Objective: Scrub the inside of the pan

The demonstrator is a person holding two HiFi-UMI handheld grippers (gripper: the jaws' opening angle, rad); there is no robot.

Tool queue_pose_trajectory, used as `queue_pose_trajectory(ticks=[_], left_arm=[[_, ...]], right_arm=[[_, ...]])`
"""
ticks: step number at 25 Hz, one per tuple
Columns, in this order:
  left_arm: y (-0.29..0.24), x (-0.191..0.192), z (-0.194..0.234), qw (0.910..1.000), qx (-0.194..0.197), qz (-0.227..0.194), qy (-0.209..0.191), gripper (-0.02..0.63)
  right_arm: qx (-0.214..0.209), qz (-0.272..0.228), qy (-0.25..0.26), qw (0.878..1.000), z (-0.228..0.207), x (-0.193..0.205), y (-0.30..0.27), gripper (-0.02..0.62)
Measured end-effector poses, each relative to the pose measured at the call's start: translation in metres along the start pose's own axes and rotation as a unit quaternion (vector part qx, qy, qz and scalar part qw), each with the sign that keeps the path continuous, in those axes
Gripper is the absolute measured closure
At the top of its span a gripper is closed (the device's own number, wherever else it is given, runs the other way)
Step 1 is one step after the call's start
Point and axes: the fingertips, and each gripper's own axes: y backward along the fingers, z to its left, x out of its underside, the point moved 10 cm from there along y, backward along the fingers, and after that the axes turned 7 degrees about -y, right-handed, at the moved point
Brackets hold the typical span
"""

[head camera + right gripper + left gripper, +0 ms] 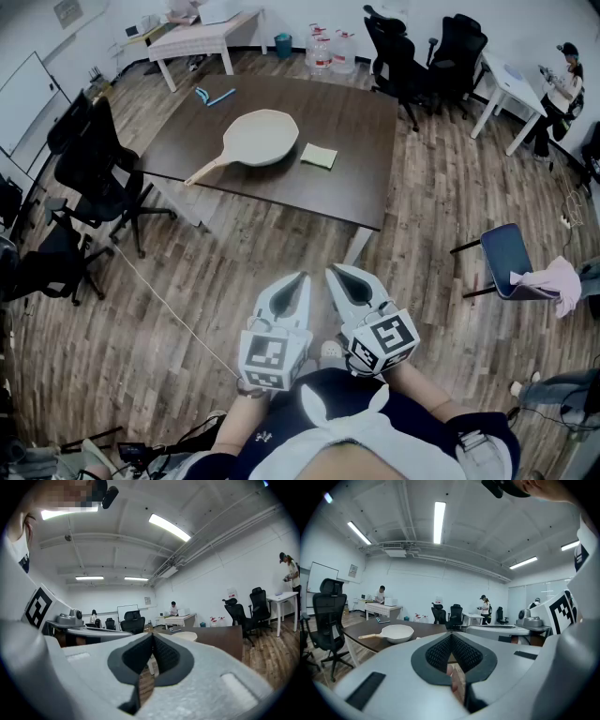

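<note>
A cream pan [260, 138] with a pale wooden handle lies on the dark brown table [366, 178], well ahead of me. A yellow-green sponge [319, 156] rests just right of it. The pan [397, 633] also shows far off in the left gripper view, and its rim [185, 636] peeks over the jaws in the right gripper view. My left gripper [302, 277] and right gripper [334, 270] are held side by side close to my body, over the wooden floor, short of the table. Both are shut with nothing in them.
A blue tool [214, 96] lies at the table's far left. Black office chairs [94, 169] stand at the left and more chairs [412, 52] at the far right. A blue chair with pink cloth [525, 272] is at my right. People sit at white desks [202, 36] behind.
</note>
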Motion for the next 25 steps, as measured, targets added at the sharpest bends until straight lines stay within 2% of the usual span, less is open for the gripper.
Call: queue_pose_trajectory(ticks=[8,14,18,21,25], left_arm=[[-0.023,-0.010,0.007,1.0000,-0.008,-0.001,-0.002,0.603],[-0.040,-0.003,-0.002,0.9999,-0.017,0.001,-0.002,0.603],[-0.054,0.006,-0.005,0.9996,-0.026,-0.002,0.014,0.603],[-0.059,0.010,0.007,0.9993,-0.028,0.005,0.024,0.603],[-0.070,0.016,0.048,0.9987,-0.034,0.006,0.038,0.603]], right_arm=[[-0.021,-0.020,-0.008,1.000,-0.022,-0.009,-0.008,0.597],[-0.047,-0.015,0.006,0.999,-0.040,-0.006,-0.010,0.595],[-0.055,-0.002,0.018,0.998,-0.057,0.000,-0.013,0.595],[-0.056,0.018,0.011,0.998,-0.060,0.007,-0.025,0.595],[-0.055,0.027,0.014,0.998,-0.061,0.011,-0.066,0.595]])
